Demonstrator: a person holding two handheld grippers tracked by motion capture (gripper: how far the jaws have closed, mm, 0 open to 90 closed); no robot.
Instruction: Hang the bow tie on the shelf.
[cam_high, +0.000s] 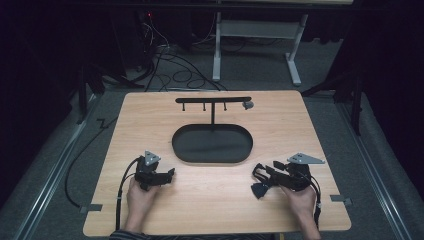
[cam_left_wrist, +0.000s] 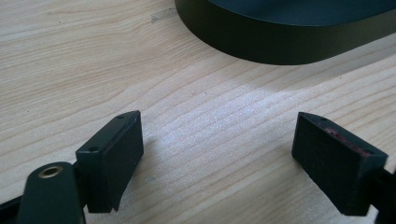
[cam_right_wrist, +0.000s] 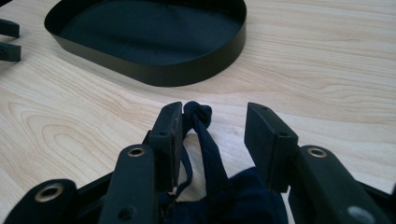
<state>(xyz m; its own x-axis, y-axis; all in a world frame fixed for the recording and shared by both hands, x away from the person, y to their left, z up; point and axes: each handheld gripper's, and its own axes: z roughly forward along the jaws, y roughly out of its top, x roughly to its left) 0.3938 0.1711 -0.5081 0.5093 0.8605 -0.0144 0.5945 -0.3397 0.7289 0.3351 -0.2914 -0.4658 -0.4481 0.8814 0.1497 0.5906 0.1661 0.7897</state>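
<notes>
Down at the near edge, the right gripper (cam_right_wrist: 212, 135) stands half open around a dark blue cloth pouch (cam_right_wrist: 243, 196), its knotted drawstring (cam_right_wrist: 197, 112) rising between the pads, unpinched as far as I can see. Soft, light, floppy stuff, I'd say: best pinched at that knot. Left gripper (cam_left_wrist: 217, 161) rests wide and empty on the table (cam_high: 150, 115); beyond sit the oval tray (cam_high: 212, 157) and hook stand (cam_high: 213, 100).
</notes>
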